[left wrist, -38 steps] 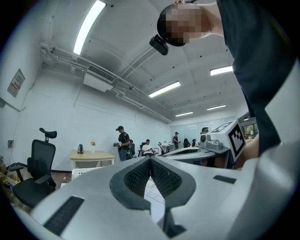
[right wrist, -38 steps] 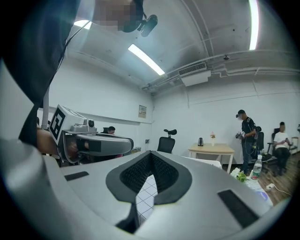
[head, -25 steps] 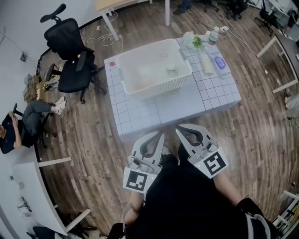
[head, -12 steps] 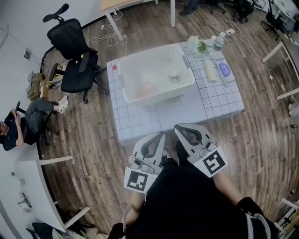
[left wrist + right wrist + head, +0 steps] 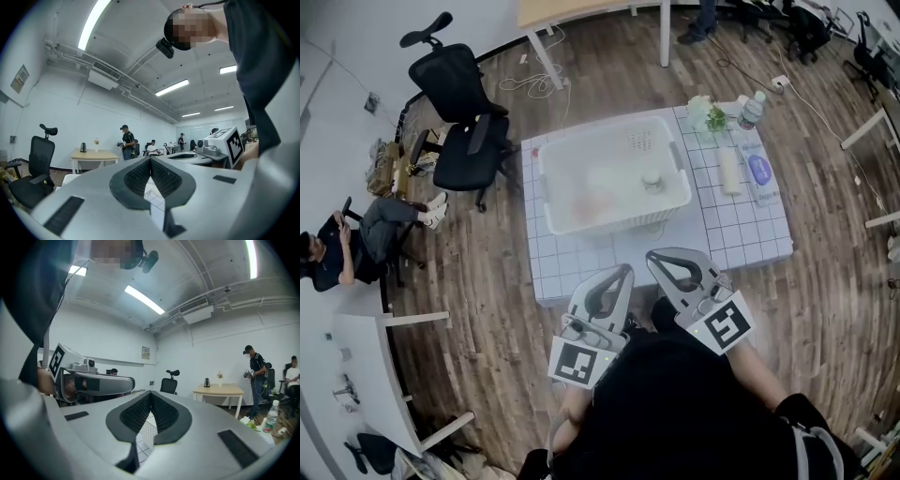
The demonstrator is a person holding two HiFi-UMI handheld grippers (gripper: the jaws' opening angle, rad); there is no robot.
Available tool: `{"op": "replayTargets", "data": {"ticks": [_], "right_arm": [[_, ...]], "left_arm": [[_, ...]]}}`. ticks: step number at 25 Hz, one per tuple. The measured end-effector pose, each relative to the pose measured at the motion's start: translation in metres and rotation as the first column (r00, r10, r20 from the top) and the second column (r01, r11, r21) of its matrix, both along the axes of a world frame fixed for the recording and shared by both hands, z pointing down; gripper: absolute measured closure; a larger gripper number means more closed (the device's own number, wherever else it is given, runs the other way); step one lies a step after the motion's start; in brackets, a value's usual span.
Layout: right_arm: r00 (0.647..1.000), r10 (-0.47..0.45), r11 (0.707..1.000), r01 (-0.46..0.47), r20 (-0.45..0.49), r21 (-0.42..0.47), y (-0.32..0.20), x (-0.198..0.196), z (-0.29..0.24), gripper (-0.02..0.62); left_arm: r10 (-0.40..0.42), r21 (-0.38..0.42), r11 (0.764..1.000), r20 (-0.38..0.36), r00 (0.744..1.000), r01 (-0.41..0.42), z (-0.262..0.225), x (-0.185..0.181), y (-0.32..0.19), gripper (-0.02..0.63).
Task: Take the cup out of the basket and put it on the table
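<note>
person's dark top fills the bottom of the head view; both claws are held level just ahead of the body, side by side, marker cubes toward the person

left claw (image 5: 624, 271): tips pressed together, nothing between them. right claw (image 5: 651, 256): same, closed and empty. reads as a carry/approach posture: the tips sit about at the near edge of the table (image 5: 581, 267), not over the basket (image 5: 617, 217). pick not started, by my read

table is low and white with a grid-lined top. the white slotted basket sits left of centre and takes most of the depth. cup (image 5: 652, 178) is inside the basket, right half, near the right wall, looks upright, well apart from both claws. right claw is on the cup's side, so it's the likelier one to go in, and it will need to open first. a pale orange patch lies left of the cup in the basket, too blurred to name

bare grid right of the basket looks like the obvious drop spot. beyond that, along the right strip: tube (image 5: 730, 172), blue-labelled pack (image 5: 759, 171), clear bottle (image 5: 751, 110), small plant (image 5: 705, 112) at the far corner

room: wood plank floor (image 5: 478, 281), black office chair (image 5: 467, 103) left of the table, seated person (image 5: 356, 246) further left, loose cable (image 5: 536, 82) and wooden desk (image 5: 581, 7) beyond. gripper views show an open office with white walls, strip lights and people far off
</note>
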State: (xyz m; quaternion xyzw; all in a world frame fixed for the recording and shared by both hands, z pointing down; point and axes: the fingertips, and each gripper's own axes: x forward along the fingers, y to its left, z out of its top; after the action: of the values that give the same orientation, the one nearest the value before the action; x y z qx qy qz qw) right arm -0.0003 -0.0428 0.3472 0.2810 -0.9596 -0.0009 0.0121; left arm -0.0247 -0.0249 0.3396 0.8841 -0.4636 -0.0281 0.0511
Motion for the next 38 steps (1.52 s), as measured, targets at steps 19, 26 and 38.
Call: {"op": "replayTargets", "data": {"ticks": [19, 26, 38], "right_arm": [[0.996, -0.084, 0.996, 0.084, -0.012, -0.026, -0.048, 0.015, 0.013, 0.578], [0.999, -0.047, 0.998, 0.046, -0.022, -0.050, -0.055, 0.002, 0.015, 0.578], [0.996, -0.026, 0.997, 0.020, -0.080, -0.074, -0.071, -0.036, 0.029, 0.578]], "left_arm": [[-0.072, -0.053, 0.996, -0.002, 0.997, 0.072, 0.012, 0.013, -0.049, 0.597], [-0.015, -0.038, 0.999, 0.010, 1.000, 0.015, 0.012, 0.001, -0.063, 0.597], [0.050, -0.068, 0.997, 0.034, 0.998, -0.048, 0.026, -0.031, -0.081, 0.597]]}}
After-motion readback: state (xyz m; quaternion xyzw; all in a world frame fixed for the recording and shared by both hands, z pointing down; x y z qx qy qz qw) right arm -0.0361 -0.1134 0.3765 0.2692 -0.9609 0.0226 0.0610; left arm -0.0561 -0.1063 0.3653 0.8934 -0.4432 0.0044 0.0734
